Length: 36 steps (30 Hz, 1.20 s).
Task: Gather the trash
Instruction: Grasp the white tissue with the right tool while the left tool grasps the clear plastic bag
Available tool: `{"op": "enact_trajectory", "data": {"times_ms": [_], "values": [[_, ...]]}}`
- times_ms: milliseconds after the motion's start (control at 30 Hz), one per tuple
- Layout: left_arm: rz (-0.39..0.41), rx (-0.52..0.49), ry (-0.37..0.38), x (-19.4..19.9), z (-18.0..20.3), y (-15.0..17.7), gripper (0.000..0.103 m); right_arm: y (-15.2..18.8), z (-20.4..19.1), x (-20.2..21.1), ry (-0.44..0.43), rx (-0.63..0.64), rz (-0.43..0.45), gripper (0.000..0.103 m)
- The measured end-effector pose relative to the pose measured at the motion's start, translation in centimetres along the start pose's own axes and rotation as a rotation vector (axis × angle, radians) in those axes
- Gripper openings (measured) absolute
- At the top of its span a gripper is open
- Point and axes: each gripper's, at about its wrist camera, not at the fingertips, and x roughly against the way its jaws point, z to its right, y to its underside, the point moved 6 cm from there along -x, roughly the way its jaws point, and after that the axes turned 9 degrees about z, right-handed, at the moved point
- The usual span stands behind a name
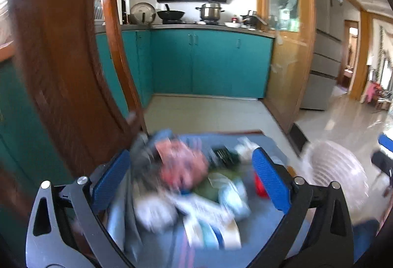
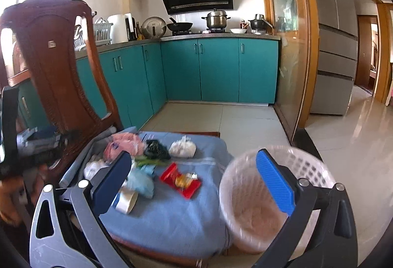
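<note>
We hold the left gripper (image 1: 191, 182) with jaws spread wide over the trash on the blue cloth (image 2: 172, 216): a pink bag (image 2: 124, 145), a red wrapper (image 2: 180, 180), all light and soft, best pinched at a crumpled edge. Our right gripper (image 2: 196, 182) is also released, near the white basket (image 2: 248, 194).

Left gripper (image 1: 190, 182): jaws spread wide, blue pads (image 1: 110, 179) facing inward, nothing clamped between them. Right gripper (image 2: 194, 184): likewise spread wide, blue pads (image 2: 275, 184) apart, nothing clamped, aimed forward and slightly downward.
</note>
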Motion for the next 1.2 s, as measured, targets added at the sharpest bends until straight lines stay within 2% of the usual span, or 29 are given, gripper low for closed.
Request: {"op": "enact_trajectory", "data": {"times_ms": [67, 133, 200, 267, 367, 467, 533, 600, 667, 700, 800, 900, 1067, 1133, 1200], "values": [[-0.033, 0.025, 0.002, -3.5, -0.4, -1.5, 0.078, -0.5, -0.2, -3.9, -0.007, 0.028, -0.055, 0.085], [-0.082, 0.038, -0.004, -7.6, -0.8, -2.8, 0.078, -0.5, -0.4, -7.9, -0.004, 0.05, -0.099, 0.072], [-0.106, 0.025, -0.029, -11.0, -1.3, -3.2, 0.078, 0.2, -0.8, -12.5, -0.037, 0.055, -0.161, 0.067], [-0.129, 0.03, -0.047, -13.2, -2.2, -2.4, 0.079, 1.5, -1.0, -16.9, -0.044, 0.05, -0.219, 0.067], [-0.248, 0.13, -0.038, -16.0, -4.0, 0.9, 0.085, 4.1, -1.2, -22.3, -0.041, 0.027, -0.32, 0.067], [-0.314, 0.218, -0.018, -17.3, -4.9, 2.5, 0.089, 5.8, -1.7, -26.2, -0.061, -0.017, -0.397, 0.068], [-0.328, 0.227, -0.025, -18.0, -5.2, 3.3, 0.092, 7.2, -1.7, -27.9, -0.055, -0.047, -0.451, 0.074], [-0.352, 0.2, -0.038, -18.8, -5.1, 4.0, 0.092, 8.9, -2.1, -28.8, -0.079, -0.054, -0.51, 0.074], [-0.368, 0.186, -0.038, -19.2, -4.8, 4.4, 0.094, 10.0, -2.2, -28.9, -0.067, -0.017, -0.516, 0.074], [-0.37, 0.184, -0.038, -19.3, -4.6, 4.6, 0.094, 10.3, -2.3, -28.9, -0.064, 0.006, -0.51, 0.07], [-0.353, 0.159, -0.028, -19.1, -3.4, 4.6, 0.094, 10.9, -2.3, -27.9, -0.088, 0.004, -0.524, 0.03], [-0.325, 0.098, -0.002, -18.5, -1.4, 4.3, 0.094, 10.4, -1.4, -25.8, -0.152, -0.109, -0.519, 0.028], [-0.32, -0.005, 0.109, -18.6, 3.4, 4.9, 0.094, 8.6, -1.0, -22.6, -0.184, -0.116, -0.476, 0.028], [-0.33, -0.023, 0.133, -18.8, 4.7, 5.2, 0.094, 8.0, -1.2, -21.6, -0.17, -0.068, -0.455, 0.028], [-0.346, -0.043, 0.143, -19.3, 5.7, 5.7, 0.094, 7.7, -0.9, -20.8, -0.103, -0.001, -0.439, 0.028]]}}
